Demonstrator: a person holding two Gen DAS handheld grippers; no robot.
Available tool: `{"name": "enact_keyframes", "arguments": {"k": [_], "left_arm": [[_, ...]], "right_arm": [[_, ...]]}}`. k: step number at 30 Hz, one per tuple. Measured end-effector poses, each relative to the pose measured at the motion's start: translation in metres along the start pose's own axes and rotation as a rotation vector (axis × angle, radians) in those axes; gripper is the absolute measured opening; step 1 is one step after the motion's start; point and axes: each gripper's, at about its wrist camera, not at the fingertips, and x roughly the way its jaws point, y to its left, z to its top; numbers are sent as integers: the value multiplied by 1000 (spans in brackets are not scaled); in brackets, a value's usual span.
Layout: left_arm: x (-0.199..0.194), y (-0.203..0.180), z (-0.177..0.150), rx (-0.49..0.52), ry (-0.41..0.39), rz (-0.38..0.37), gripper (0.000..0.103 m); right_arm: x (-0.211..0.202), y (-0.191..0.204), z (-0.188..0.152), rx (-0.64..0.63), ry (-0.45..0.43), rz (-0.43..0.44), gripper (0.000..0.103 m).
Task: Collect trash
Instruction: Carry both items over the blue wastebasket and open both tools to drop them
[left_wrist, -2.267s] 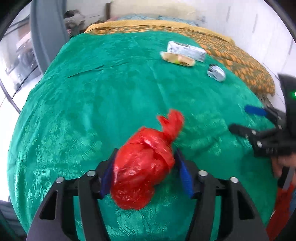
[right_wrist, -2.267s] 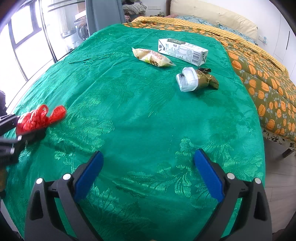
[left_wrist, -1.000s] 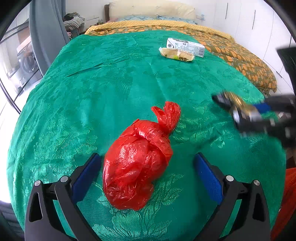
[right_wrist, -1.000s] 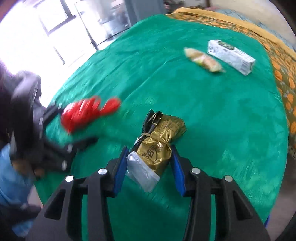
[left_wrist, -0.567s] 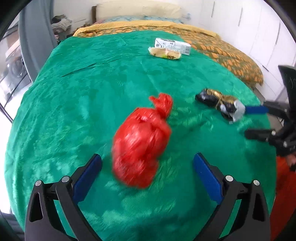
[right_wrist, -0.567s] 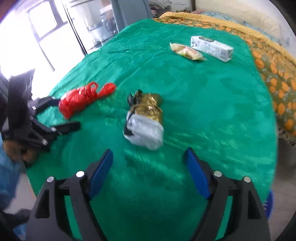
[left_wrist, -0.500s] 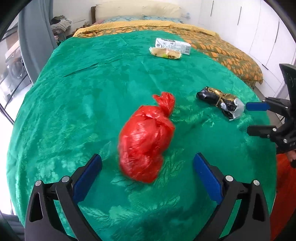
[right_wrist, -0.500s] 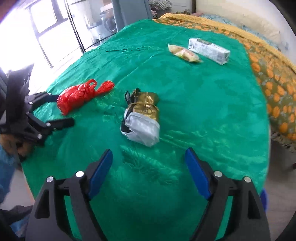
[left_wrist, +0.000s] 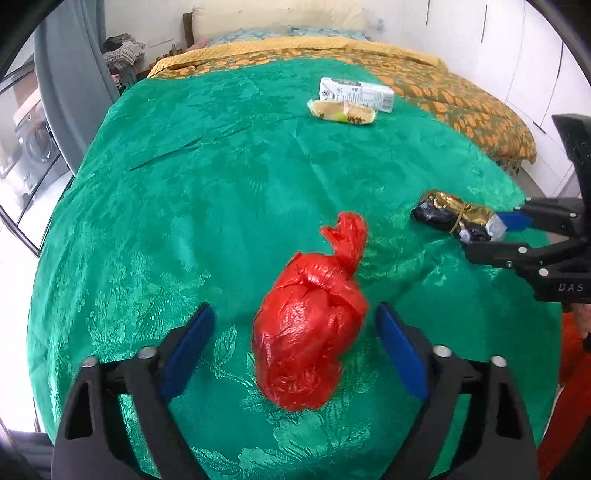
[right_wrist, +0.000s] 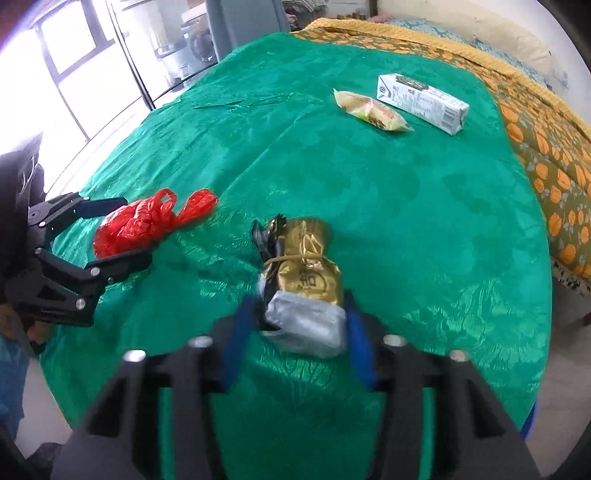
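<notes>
A knotted red plastic bag (left_wrist: 310, 328) lies on the green bedspread (left_wrist: 221, 192), between the wide-open fingers of my left gripper (left_wrist: 293, 345); the blue pads stand clear of it. It also shows in the right wrist view (right_wrist: 147, 225). A gold and silver foil packet (right_wrist: 306, 291) lies on the spread. My right gripper (right_wrist: 299, 332) has its blue pads against the packet's silver end. In the left wrist view the packet (left_wrist: 454, 216) lies at the right with the right gripper (left_wrist: 513, 236) at it.
A white milk carton (left_wrist: 356, 94) and a yellow snack wrapper (left_wrist: 341, 112) lie at the far side of the spread, also in the right wrist view as carton (right_wrist: 421, 101) and wrapper (right_wrist: 371, 110). An orange-patterned quilt (right_wrist: 546, 147) runs along the right. Windows and floor lie left.
My right gripper set the foil packet down, opened, and has now closed in on its silver end again. My left gripper, open, has moved forward around the red bag.
</notes>
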Motion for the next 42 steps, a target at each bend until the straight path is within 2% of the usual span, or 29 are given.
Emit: {"name": "enact_keyframes", "arguments": {"k": [5, 8, 13, 16, 18, 22, 24, 28, 32, 34, 38, 42], "left_arm": [[2, -7, 0, 9, 8, -5, 49], [0, -12, -2, 1, -4, 1, 43], [-16, -33, -2, -7, -44, -35, 42], [-29, -60, 0, -9, -56, -99, 42], [-36, -88, 0, 14, -60, -138, 42], [-43, -155, 11, 57, -64, -238, 42], [-43, -189, 18, 72, -58, -291, 42], [-35, -262, 34, 101, -32, -407, 42], [-3, -344, 39, 135, 22, -467, 42], [19, -375, 37, 138, 54, -465, 42], [71, -420, 34, 132, 127, -445, 42], [114, -439, 33, 104, 180, -435, 44]], "right_arm": [[-22, -4, -12, 12, -51, -2, 40], [-38, -12, -20, 27, -80, 10, 40], [-74, -47, -48, 97, -135, 33, 40], [-101, -88, -81, 180, -187, 0, 40], [-112, -117, -107, 225, -195, -60, 40], [-119, -193, -166, 346, -125, -224, 40], [-124, -221, -184, 382, -108, -280, 40], [-127, -268, -208, 462, -83, -309, 40], [-124, -299, -221, 527, -69, -308, 40], [-123, -306, -226, 537, -60, -306, 40], [-120, -323, -234, 558, -57, -296, 40], [-114, -338, -240, 599, -54, -261, 40]]}}
